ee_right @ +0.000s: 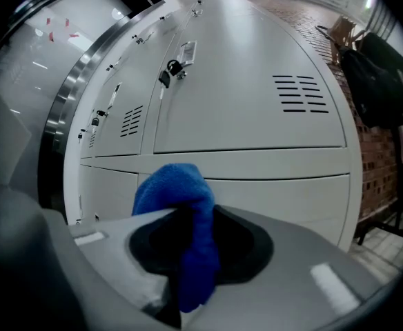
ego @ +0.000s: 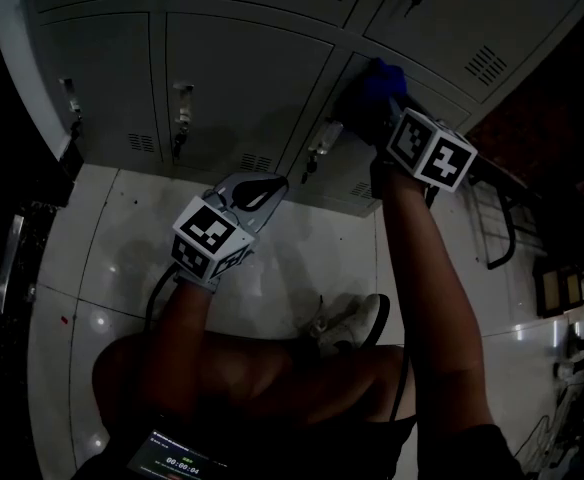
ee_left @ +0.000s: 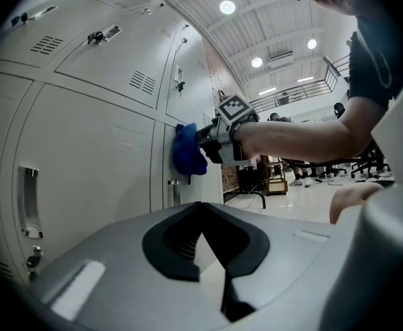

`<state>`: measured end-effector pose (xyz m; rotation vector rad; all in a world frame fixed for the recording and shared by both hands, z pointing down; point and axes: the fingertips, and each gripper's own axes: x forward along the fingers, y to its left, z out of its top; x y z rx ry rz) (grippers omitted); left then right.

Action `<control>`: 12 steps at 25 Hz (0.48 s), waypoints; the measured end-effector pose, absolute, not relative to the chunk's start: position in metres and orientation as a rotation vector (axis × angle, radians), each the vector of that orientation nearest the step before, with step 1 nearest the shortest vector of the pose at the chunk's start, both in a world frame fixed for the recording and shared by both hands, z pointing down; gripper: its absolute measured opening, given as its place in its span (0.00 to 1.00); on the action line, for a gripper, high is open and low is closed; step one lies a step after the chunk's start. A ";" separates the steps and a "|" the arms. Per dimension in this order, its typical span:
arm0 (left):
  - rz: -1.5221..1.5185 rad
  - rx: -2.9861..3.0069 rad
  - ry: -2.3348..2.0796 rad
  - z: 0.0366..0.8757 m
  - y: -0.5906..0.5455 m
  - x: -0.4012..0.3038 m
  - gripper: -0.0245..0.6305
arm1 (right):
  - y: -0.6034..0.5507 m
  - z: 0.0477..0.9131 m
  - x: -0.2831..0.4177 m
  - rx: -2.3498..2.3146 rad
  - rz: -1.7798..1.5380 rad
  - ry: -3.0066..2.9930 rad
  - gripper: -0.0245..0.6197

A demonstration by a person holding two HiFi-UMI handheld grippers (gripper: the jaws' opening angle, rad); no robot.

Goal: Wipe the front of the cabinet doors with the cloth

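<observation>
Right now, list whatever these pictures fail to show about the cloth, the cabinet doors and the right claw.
- Door surface under the cloth: left gripper view, covered by the cloth itself.
- Right claw tips: right gripper view, wrapped in the cloth.
- Dirt or streaks on the cabinet doors: head view, too dark to tell.
- Upper parts of the topmost doors: head view, cut off by the upper edge.

One blue cloth (ee_right: pixel 170 188). Two grippers: the left gripper (ego: pixel 257 192) and the right gripper (ee_right: pixel 188 254), each carrying one marker cube (ego: pixel 212 240). Six cabinet doors (ego: pixel 242 78) in the head view, three far and three near. Three round ceiling lights (ee_left: pixel 227 6). One shoe (ego: pixel 357 320).
</observation>
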<state>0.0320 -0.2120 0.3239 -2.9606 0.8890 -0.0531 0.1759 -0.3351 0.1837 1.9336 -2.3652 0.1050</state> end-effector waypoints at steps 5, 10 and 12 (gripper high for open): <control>-0.078 -2.963 0.883 0.328 -0.212 0.034 0.04 | -0.328 0.185 0.225 1.995 0.103 -2.305 0.16; -0.100 -2.960 0.874 0.331 -0.211 0.038 0.04 | -0.321 0.185 0.284 2.100 0.132 -2.231 0.16; -0.103 -2.961 0.872 0.332 -0.211 0.038 0.04 | -0.318 0.185 0.306 2.138 0.129 -2.192 0.16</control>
